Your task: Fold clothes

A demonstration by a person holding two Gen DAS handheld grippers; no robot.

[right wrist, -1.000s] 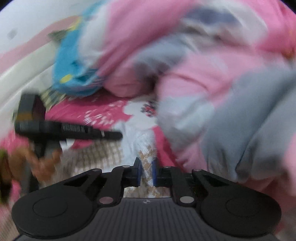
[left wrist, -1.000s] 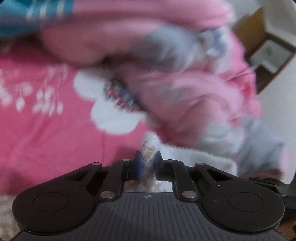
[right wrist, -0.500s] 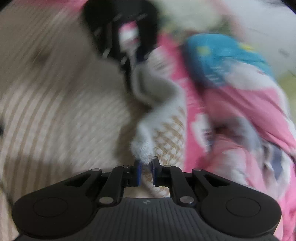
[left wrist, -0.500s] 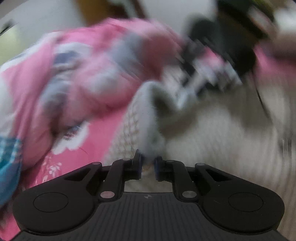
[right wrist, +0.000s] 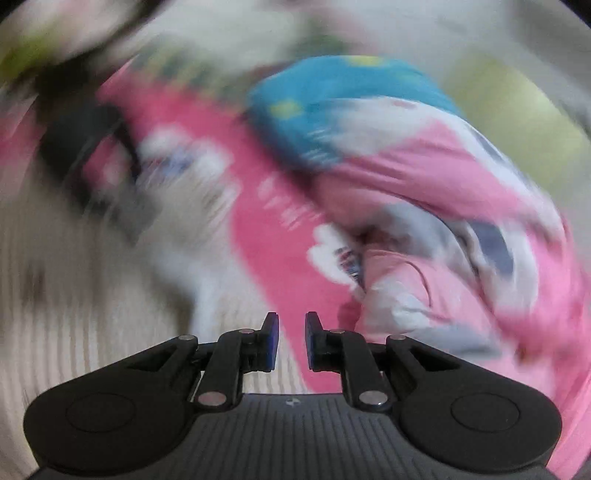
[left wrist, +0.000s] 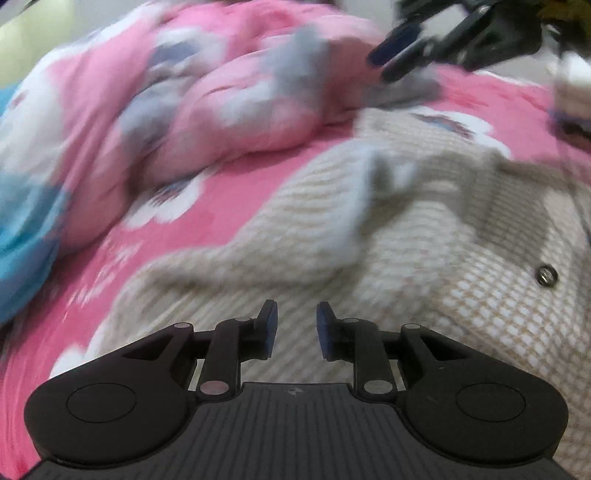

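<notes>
The right gripper [right wrist: 291,341] hangs with its blue-padded fingers [right wrist: 271,341] parted and nothing between them, above the edge where a cream knit garment [right wrist: 92,295] lies on the pink floral bedsheet [right wrist: 273,266]. To the right, a crumpled pink and grey garment [right wrist: 461,240] is heaped beside a blue one [right wrist: 332,110], all heavily blurred.

Domestic bedroom: a bed spread with a pink floral sheet [left wrist: 236,206]; a rumpled pink quilt [left wrist: 229,96] heaped upon it; a cream checked knit garment [left wrist: 424,236] and a blue cloth [right wrist: 343,99] lying loose; pale wall [right wrist: 461,26] behind.
</notes>
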